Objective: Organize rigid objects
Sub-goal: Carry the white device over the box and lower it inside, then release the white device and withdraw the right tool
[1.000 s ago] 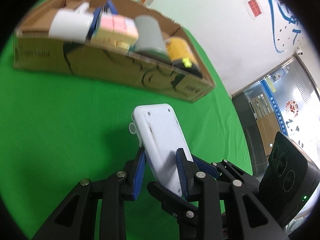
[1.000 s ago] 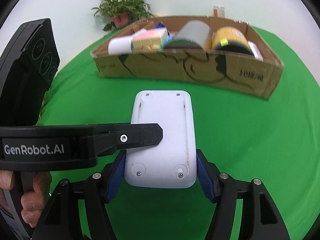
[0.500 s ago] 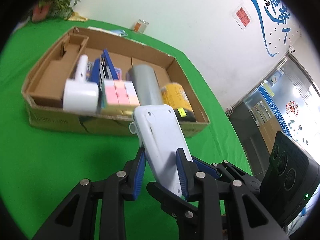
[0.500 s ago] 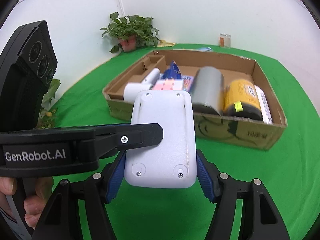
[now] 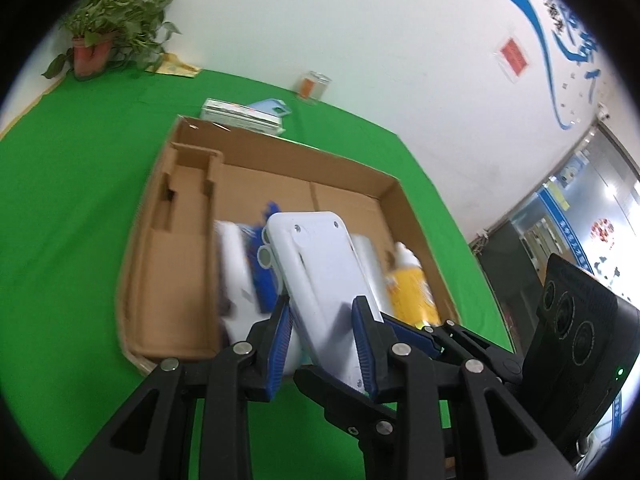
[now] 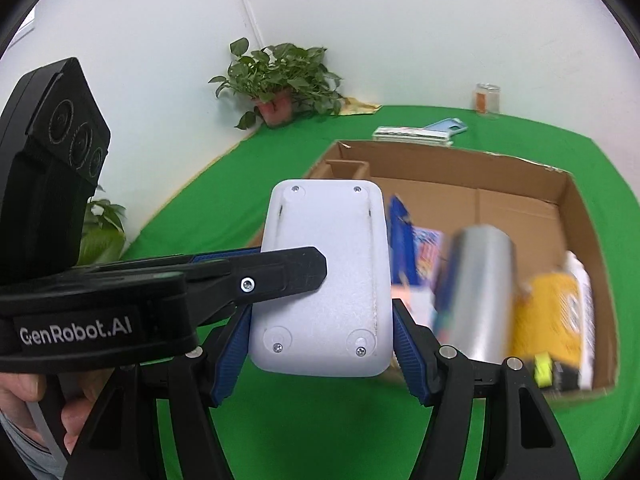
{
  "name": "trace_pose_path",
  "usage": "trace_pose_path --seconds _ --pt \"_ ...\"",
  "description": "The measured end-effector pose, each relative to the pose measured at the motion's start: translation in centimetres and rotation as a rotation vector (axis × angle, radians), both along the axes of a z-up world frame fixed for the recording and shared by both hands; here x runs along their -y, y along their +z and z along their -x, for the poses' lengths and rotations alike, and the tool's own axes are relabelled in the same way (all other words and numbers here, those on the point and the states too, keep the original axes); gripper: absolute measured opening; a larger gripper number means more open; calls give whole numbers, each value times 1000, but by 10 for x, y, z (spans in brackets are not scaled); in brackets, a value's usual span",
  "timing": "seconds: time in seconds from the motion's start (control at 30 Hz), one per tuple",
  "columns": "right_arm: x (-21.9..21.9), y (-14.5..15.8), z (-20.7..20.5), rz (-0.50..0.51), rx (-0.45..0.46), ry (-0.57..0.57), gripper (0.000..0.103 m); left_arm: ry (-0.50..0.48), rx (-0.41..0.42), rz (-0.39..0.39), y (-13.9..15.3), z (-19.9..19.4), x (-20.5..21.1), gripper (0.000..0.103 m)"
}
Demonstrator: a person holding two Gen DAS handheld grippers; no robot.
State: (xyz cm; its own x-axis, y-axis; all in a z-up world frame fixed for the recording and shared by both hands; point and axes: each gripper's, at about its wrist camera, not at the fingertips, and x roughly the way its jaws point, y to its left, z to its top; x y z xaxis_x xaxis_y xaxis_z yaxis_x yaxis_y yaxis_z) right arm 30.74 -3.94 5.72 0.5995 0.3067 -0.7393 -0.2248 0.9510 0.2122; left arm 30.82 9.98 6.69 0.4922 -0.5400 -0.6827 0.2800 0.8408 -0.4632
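While held over the green table (image 6: 280, 420), white device (image 6: 326, 280) gripped by both claws: left gripper (image 5: 322, 336) clamped across its thin edges, right gripper (image 6: 320, 344) pinching its broad sides, near the cardboard box (image 6: 520, 176). Packed inside, blurred: silver cylinder (image 6: 472, 292), yellow container (image 6: 552, 316), blue item (image 6: 400, 240). Far part of box floor bare. Left gripper reaching across from the side.

"GenRobot.AI" in white letters on the black body of the left tongs (image 6: 280, 270), right wrist view. Red wall sign (image 5: 513, 56) and blue wall lettering (image 5: 568, 12): too small, unreadable.
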Motion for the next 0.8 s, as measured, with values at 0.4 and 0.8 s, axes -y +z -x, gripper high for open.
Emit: trace_pose_path --seconds 0.4,0.8 --pt "-53 -55 -112 -117 -251 44 64 40 -169 -65 -47 -72 -57 29" --pt "-38 -60 -101 -279 -247 50 99 143 -2 -176 -25 -57 -66 51"
